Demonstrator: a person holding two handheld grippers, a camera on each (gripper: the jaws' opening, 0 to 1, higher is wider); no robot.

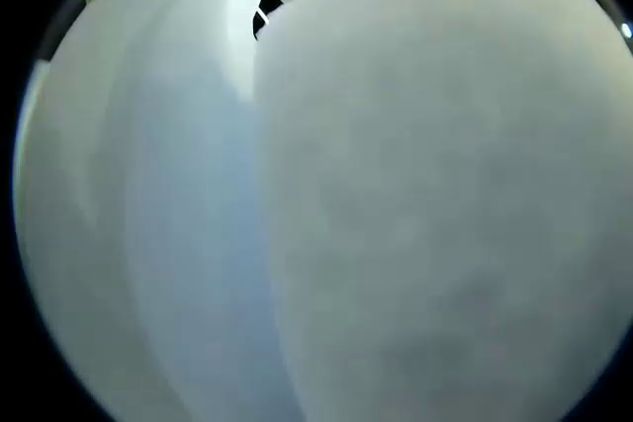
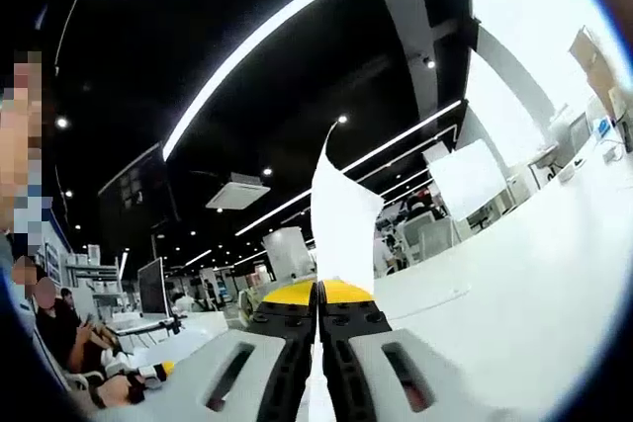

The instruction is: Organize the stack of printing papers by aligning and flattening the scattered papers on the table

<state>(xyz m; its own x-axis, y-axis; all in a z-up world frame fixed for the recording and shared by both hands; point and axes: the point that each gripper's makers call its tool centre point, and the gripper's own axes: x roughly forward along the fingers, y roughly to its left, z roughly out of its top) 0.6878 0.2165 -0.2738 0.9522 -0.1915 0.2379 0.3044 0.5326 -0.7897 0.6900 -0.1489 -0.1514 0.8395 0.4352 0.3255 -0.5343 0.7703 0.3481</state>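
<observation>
Though raised, right claw (image 2: 318,318) on paper (image 2: 343,214)

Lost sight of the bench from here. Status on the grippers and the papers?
Right gripper shut on thin white paper sheet, held upright. Left gripper view: white paper sheets pressed close to lens, gripper state unknown. White table beyond. No obstruction seen.

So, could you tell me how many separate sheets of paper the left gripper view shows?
3, as far as edges show: a big sheet across the right, a bluish one behind it, another at far left. More may be hidden.
</observation>
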